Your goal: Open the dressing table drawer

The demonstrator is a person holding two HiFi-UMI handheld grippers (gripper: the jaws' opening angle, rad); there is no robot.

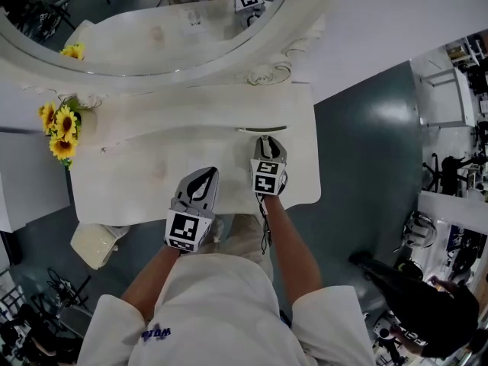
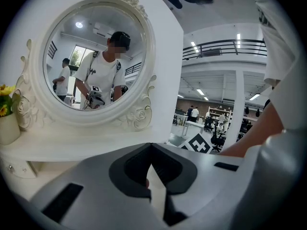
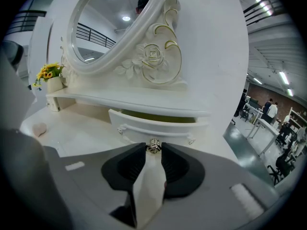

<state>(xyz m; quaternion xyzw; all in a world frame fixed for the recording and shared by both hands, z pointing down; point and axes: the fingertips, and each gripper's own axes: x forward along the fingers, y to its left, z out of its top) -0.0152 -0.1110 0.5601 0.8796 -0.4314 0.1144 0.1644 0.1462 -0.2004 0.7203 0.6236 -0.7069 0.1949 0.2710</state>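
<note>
The white dressing table (image 1: 137,181) has a small drawer (image 3: 158,124) under its raised shelf, at the right. The drawer front stands a little way out, with a dark yellowish gap above it. My right gripper (image 3: 153,147) is shut on the drawer's small metal knob (image 3: 153,144), which sits between the jaw tips. From the head view the right gripper (image 1: 264,139) reaches the drawer front (image 1: 263,130). My left gripper (image 1: 204,174) hovers over the table top to the left of it. Its jaws (image 2: 151,146) meet at the tips with nothing between them.
An oval framed mirror (image 1: 152,29) stands at the back of the table. Sunflowers in a white vase (image 1: 59,128) sit at the table's left end. A small pink object (image 3: 39,127) lies on the top. A cream stool (image 1: 95,242) is at the lower left, and grey floor (image 1: 366,166) lies to the right.
</note>
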